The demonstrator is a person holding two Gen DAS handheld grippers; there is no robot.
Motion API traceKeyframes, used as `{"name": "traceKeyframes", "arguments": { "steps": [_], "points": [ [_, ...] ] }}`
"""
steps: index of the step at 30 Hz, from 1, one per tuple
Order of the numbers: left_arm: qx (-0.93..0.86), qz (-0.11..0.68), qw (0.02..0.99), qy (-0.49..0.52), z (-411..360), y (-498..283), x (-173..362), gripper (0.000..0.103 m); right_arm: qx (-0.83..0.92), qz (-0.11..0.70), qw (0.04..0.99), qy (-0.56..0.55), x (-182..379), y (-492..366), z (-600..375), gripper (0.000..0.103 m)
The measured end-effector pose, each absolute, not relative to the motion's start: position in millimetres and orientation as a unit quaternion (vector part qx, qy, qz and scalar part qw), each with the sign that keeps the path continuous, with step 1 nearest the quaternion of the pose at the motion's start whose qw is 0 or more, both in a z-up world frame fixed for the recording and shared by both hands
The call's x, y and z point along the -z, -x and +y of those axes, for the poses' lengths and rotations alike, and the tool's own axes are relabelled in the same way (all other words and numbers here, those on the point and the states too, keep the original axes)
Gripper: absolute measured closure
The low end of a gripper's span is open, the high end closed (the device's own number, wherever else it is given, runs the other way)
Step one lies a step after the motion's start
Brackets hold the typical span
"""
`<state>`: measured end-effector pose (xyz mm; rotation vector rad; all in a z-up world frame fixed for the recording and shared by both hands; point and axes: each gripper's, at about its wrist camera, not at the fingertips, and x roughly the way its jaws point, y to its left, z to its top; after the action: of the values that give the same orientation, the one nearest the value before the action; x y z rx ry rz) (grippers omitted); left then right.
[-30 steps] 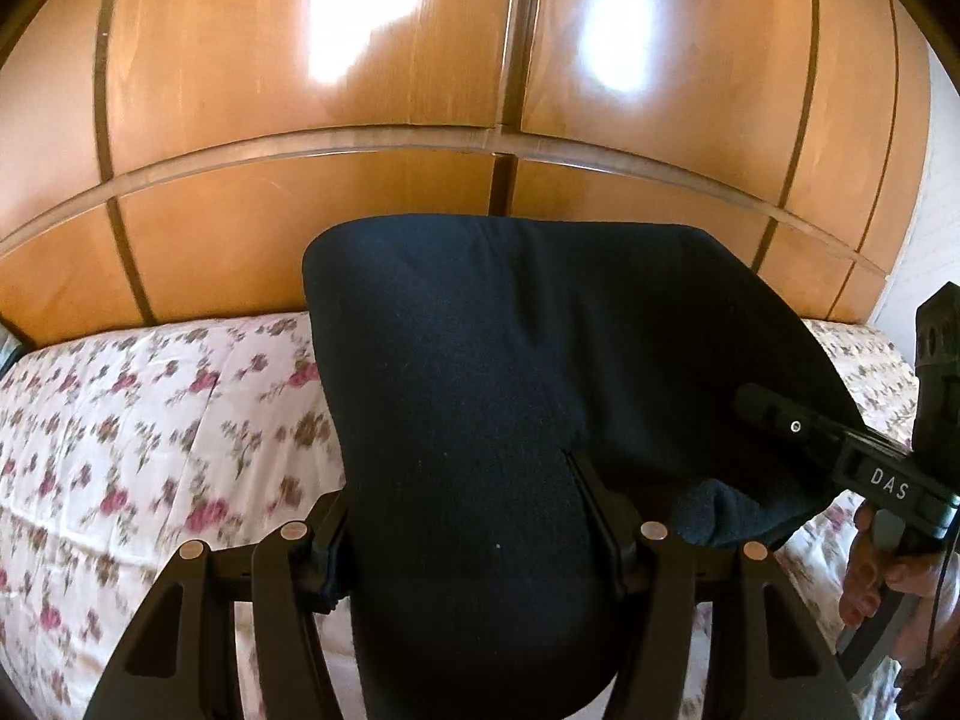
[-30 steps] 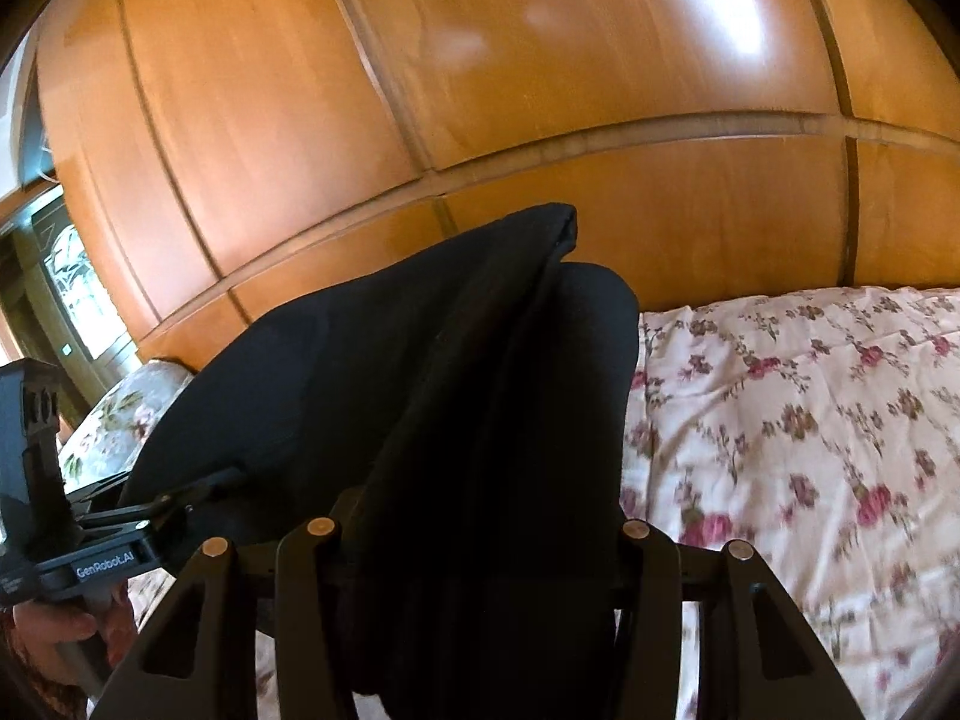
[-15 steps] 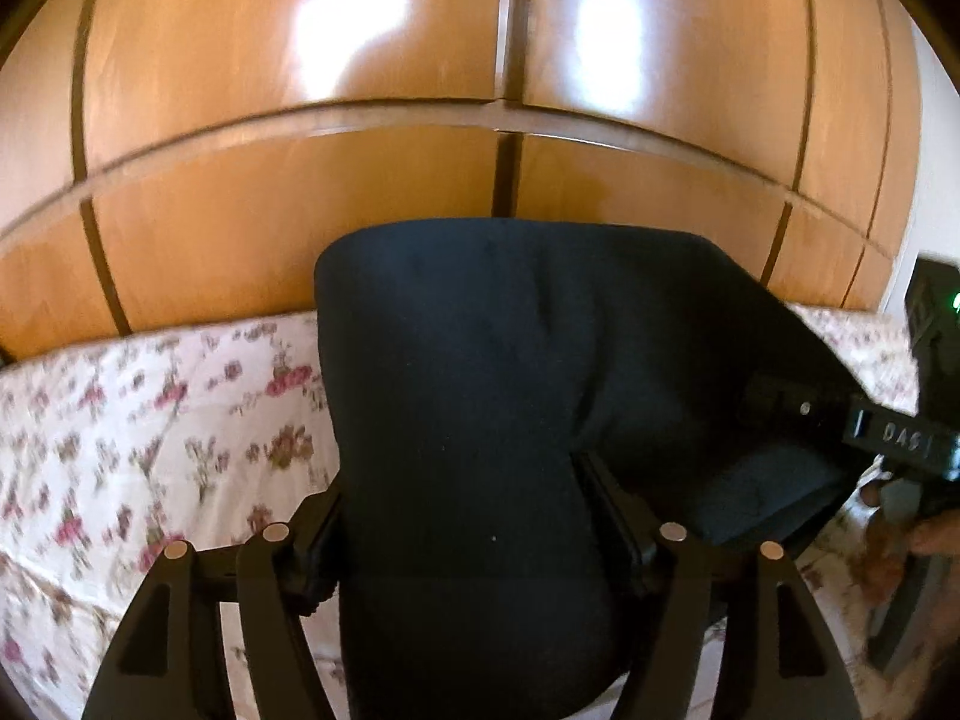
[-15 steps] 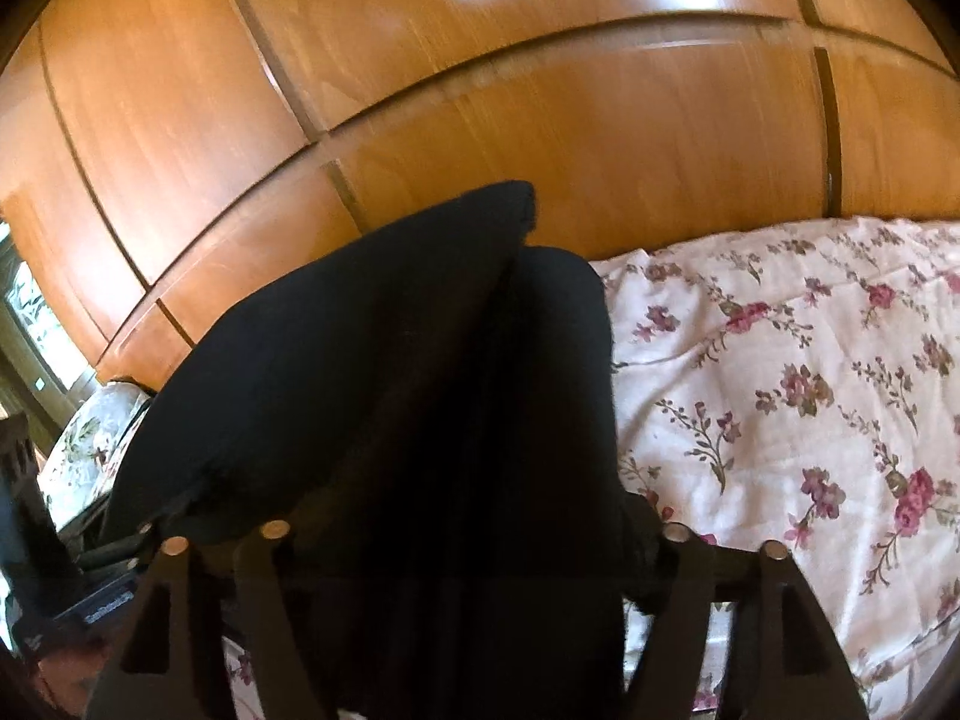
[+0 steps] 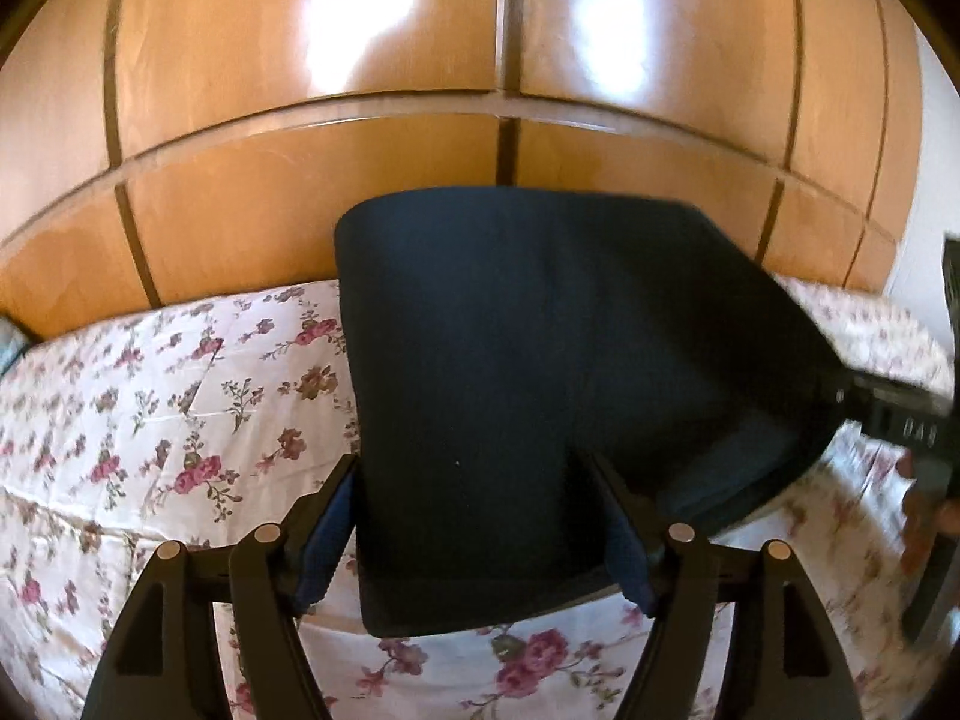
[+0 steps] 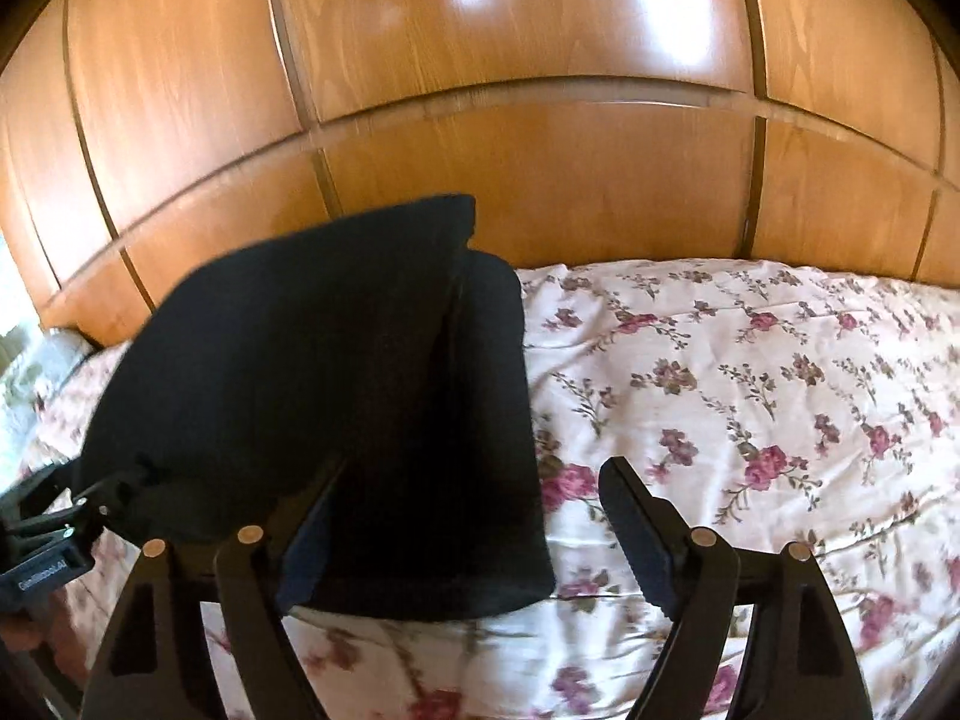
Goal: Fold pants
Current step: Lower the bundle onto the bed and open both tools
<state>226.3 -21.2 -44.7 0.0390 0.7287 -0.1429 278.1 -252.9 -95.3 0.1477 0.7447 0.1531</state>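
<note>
Dark, soft-knit pants (image 5: 540,360), folded into a thick slab, were laid on a floral bedspread (image 5: 150,408) before glossy wooden panels (image 5: 300,210). Both the left gripper (image 5: 474,516) and right gripper (image 6: 474,510) had just been opening, jaws spread wide, fabric unpinched between them.

A home bedroom: a bed under a floral bedspread (image 6: 750,372) stands right against glossy wooden wardrobe doors (image 5: 312,120), with dark pants (image 5: 510,360) lying on the bedspread.
</note>
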Motion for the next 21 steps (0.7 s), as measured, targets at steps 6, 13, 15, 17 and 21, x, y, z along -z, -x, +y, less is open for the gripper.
{"name": "traceKeyframes", "arguments": {
  "steps": [6,13,15,17,21],
  "points": [
    [0.064,0.356,0.932,-0.011,-20.8,-222.4,41.4,0.027,-0.058,0.370,0.920,-0.120,106.8,-281.6,-262.4,0.006],
    [0.037,0.360,0.932,-0.017,-25.0,-201.2,43.4,0.027,-0.022,0.366,0.925,-0.094,91.1,-253.7,-252.3,0.006],
    [0.038,0.360,0.932,-0.030,-27.2,-192.5,42.6,0.028,-0.016,0.372,0.922,-0.105,91.6,-245.2,-252.9,0.006],
    [0.032,0.370,0.928,-0.038,-28.2,-183.9,41.9,0.028,-0.010,0.369,0.922,-0.119,86.9,-232.5,-254.0,0.006],
    [0.033,0.393,0.918,-0.042,-29.0,-156.9,48.9,0.028,-0.013,0.369,0.919,-0.135,82.6,-201.3,-249.1,0.006]
  ]
}}
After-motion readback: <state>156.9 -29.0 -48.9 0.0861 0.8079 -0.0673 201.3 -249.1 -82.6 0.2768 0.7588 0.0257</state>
